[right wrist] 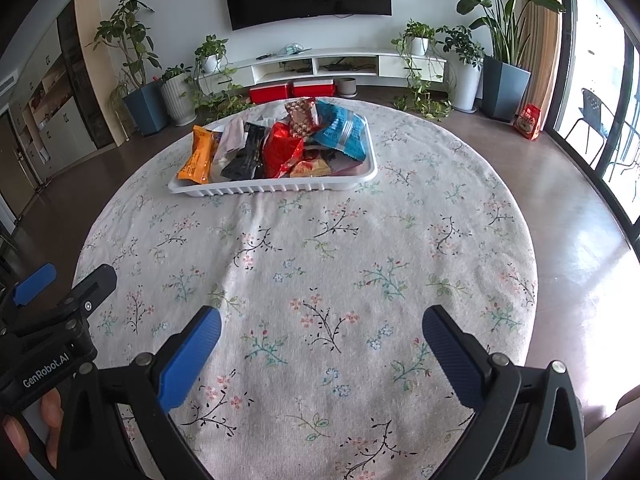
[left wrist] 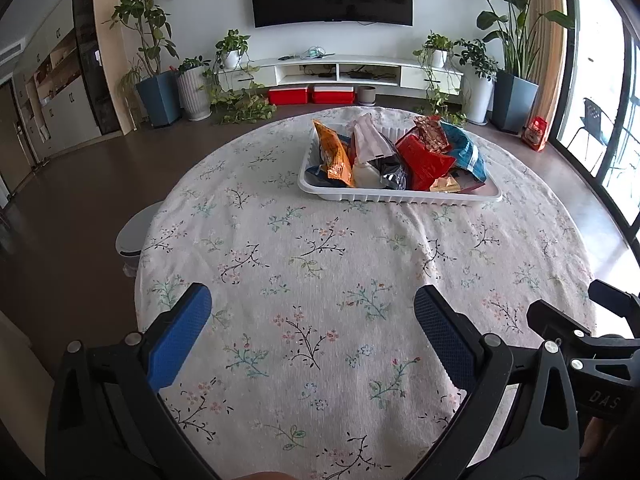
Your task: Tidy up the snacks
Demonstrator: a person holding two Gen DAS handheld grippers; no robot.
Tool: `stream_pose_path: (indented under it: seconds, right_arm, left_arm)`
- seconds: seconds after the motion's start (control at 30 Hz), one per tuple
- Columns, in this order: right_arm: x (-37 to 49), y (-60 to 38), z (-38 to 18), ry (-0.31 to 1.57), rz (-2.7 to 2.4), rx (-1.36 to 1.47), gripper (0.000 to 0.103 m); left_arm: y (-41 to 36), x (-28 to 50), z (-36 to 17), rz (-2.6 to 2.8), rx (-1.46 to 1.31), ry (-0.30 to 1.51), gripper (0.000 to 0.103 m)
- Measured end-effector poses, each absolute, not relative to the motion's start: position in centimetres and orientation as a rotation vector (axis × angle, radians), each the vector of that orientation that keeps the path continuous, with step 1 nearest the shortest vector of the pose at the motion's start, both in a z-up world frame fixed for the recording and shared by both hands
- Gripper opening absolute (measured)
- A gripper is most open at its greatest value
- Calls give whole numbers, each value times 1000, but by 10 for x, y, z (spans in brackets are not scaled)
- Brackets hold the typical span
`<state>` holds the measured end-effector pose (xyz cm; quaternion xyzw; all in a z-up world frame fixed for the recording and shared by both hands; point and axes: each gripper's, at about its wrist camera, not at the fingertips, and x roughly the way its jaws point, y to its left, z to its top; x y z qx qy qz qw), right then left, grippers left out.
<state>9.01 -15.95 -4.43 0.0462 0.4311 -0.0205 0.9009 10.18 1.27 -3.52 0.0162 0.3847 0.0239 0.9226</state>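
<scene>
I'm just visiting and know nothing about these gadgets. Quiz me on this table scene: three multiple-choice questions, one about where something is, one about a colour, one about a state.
1. Where are the snack packets?
A. Piled in the white tray
B. Scattered over the tablecloth
C. On the floor

2. What colour is the packet at the tray's left end?
A. Green
B. Orange
C. Purple

3. How do the two grippers stand?
A. Both shut on packets
B. One open, one shut
C. Both open and empty

Answers:
1 A, the packets sit inside the white tray.
2 B, the orange packet lies at the left end.
3 C, the left gripper and right gripper each show spread fingers with only cloth between.
</scene>
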Motion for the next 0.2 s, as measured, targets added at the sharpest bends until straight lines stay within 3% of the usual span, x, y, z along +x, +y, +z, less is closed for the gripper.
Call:
stream_pose_path:
  seconds: [0.2]
  right_arm:
    - [88,-161,-50,902,-37,110,103]
  left_arm:
    - [16,101,-32,51,12,783,103]
